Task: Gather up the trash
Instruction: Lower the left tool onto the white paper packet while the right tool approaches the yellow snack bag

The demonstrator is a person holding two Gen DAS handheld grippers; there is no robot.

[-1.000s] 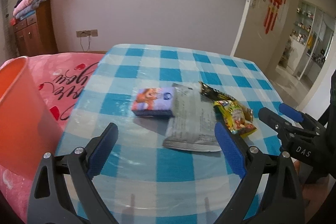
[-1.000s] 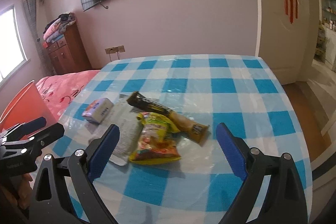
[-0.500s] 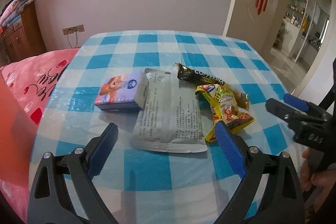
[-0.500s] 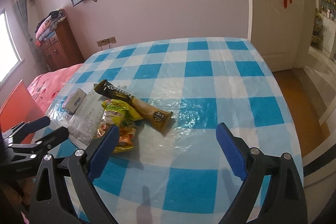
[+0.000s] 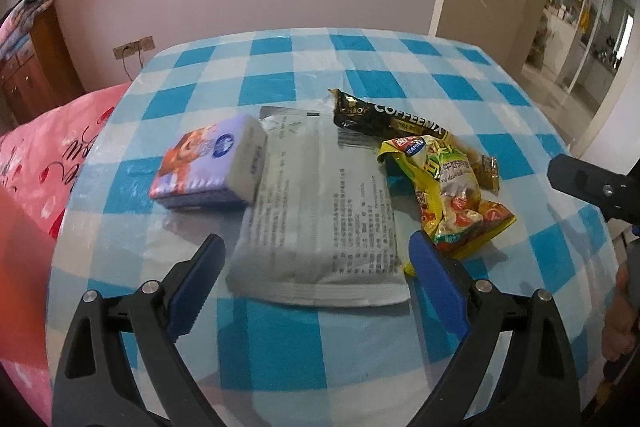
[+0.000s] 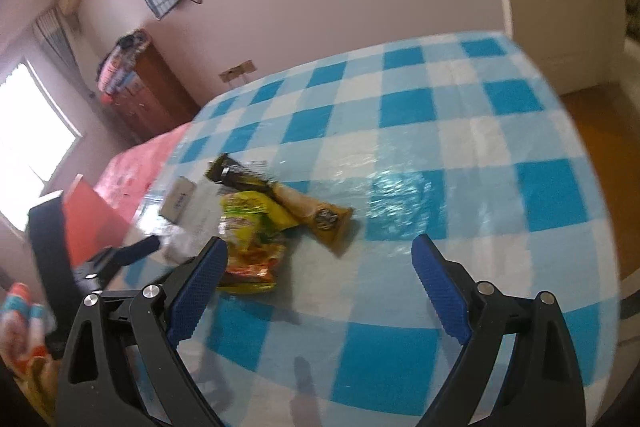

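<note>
The left gripper (image 5: 314, 259) hangs wide open over the grey packet (image 5: 320, 211) — holding nothing — and the right gripper (image 6: 318, 267) gapes equally empty.

You had a table under a glossy blue-and-white checked cloth (image 5: 280, 347). On it lay a flat grey printed pouch (image 5: 324, 211); a purple tissue pack (image 5: 208, 163) touched its left edge, with a yellow snack wrapper (image 5: 452, 199) and a dark coffee-mix sachet (image 5: 396, 119) at its right.

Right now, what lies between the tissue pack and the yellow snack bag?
The grey pouch lies flat between the tissue pack and the yellow snack bag, in the left wrist view.
</note>
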